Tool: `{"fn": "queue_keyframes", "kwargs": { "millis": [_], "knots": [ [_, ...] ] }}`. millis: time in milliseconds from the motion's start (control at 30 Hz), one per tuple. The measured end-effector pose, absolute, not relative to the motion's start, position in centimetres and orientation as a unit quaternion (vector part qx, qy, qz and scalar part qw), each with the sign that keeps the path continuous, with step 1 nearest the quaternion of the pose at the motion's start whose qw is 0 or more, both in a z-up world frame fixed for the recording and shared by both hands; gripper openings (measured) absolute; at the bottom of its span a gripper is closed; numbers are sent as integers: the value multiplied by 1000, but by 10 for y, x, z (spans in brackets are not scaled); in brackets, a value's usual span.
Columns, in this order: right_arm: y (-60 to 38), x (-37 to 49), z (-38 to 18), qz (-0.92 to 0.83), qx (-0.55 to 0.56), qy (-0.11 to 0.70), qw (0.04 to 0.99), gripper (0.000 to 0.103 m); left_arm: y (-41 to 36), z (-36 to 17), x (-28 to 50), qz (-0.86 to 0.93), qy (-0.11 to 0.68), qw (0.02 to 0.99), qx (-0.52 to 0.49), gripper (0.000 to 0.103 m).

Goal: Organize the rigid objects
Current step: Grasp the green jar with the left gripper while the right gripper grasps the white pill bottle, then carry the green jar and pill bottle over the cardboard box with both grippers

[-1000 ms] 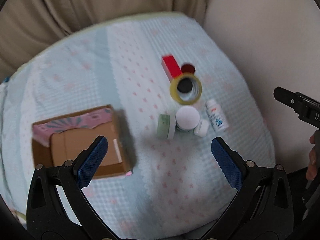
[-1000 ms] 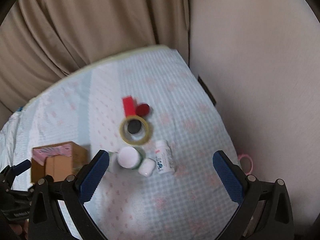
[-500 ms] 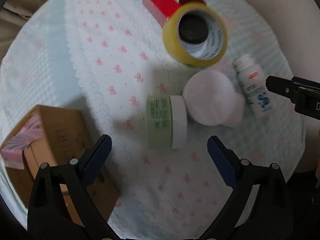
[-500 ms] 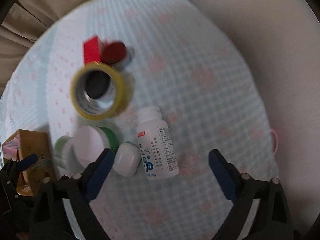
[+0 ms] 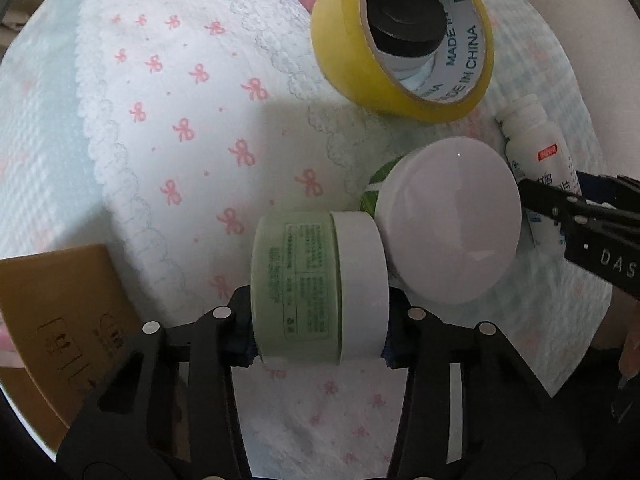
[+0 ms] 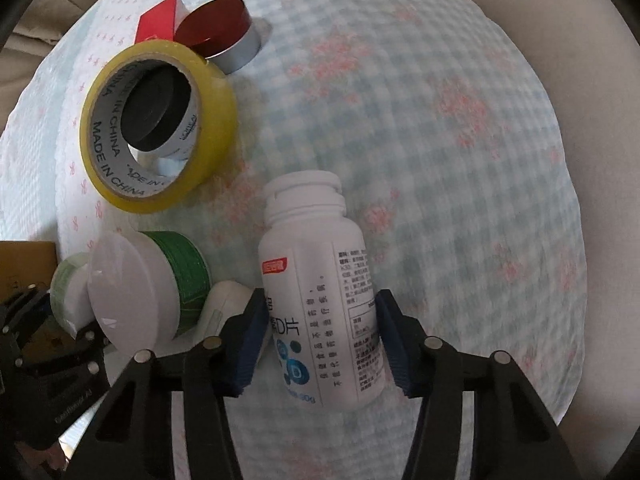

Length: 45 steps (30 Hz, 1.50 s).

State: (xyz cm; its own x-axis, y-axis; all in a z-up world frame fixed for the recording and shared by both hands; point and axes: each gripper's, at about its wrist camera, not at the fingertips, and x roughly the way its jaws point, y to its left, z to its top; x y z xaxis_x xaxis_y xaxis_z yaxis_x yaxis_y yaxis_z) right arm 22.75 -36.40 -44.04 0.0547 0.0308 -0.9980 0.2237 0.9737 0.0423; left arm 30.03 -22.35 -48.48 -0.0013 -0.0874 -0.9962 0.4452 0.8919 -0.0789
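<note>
With the cardboard box (image 5: 60, 320) waiting at my left, I have the left gripper (image 5: 318, 330) clenched across the pale green jar (image 5: 316, 280) lying on the cloth, and the right gripper (image 6: 320, 344) pinching the white pill bottle (image 6: 320, 304), ready to lift.

Beige curtain (image 6: 36, 12) behind; cream wall (image 6: 580, 40) right; patterned cloth (image 6: 440, 120) on surface.

A pale-green, white-lidded cream jar (image 5: 318, 290) lies on its side against a white-lidded green jar (image 5: 448, 222). A white pill bottle (image 6: 320, 292) lies uncapped beside a yellow tape roll (image 6: 156, 124).
</note>
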Motion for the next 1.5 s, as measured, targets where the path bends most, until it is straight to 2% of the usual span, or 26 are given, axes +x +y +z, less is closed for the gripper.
{"fn": "queue_keyframes", "kwargs": {
  "millis": [167, 433, 733, 933, 1200, 1500],
  "knots": [
    [-363, 222, -443, -65, 96, 679, 725, 49, -217, -480, 300, -194, 677, 699, 126, 39],
    [-365, 208, -415, -59, 116, 662, 738, 48, -183, -456, 298, -171, 675, 713, 80, 39],
    [-376, 170, -363, -56, 155, 630, 759, 46, -158, -368, 283, -179, 640, 747, 26, 39],
    [-370, 159, -292, -44, 159, 589, 791, 46, -156, -301, 249, -170, 595, 786, -5, 39],
    [-347, 152, -208, 7, 147, 524, 839, 46, -100, -218, 199, -124, 554, 821, -56, 39],
    [-277, 157, -164, 80, 147, 486, 858, 46, -17, -177, 180, -76, 530, 842, -66, 39]
  ]
}}
